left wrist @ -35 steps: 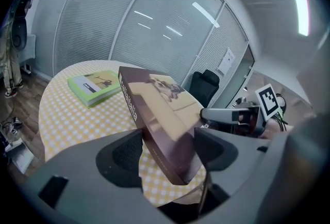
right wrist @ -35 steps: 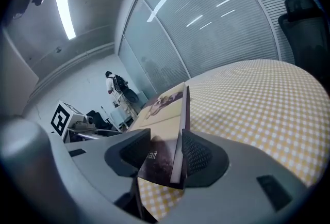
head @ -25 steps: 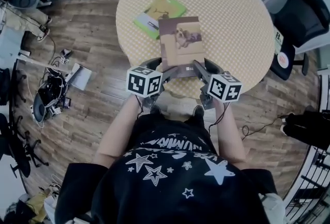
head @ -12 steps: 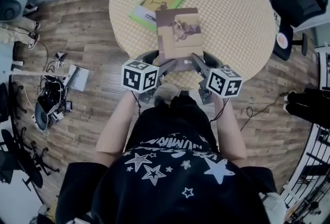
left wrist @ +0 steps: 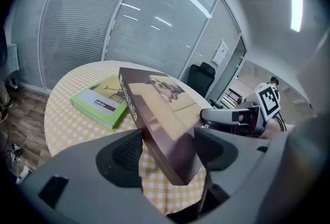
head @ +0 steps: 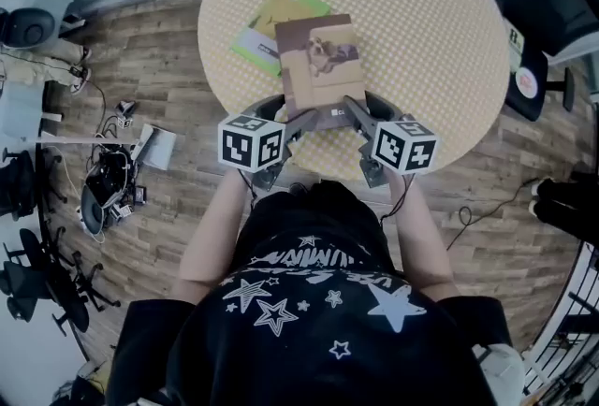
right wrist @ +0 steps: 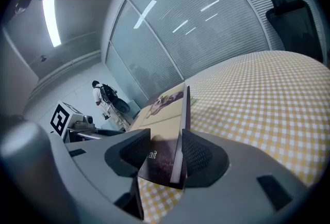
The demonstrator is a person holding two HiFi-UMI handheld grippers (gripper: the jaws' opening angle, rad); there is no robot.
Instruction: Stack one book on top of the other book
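Both grippers have the brown book (head: 323, 67) by its near edge. The left gripper (head: 298, 125) pinches the near left corner, and the right gripper (head: 354, 119) pinches the near right one, jaws clamped on the cover on both sides. The book looks lifted off the counter (head: 421, 21). Its far left corner sits over part of the green book (head: 260, 28), which lies flat on the cloth. I can't tell if the two touch.

My take on doing this well: move both hands together so the book doesn't twist. Slide it further left and away until it's squared over the green one. Level it out, set it down flat, and only then let the jaws go. Dropping it from a tilt would probably knock the green book askew.
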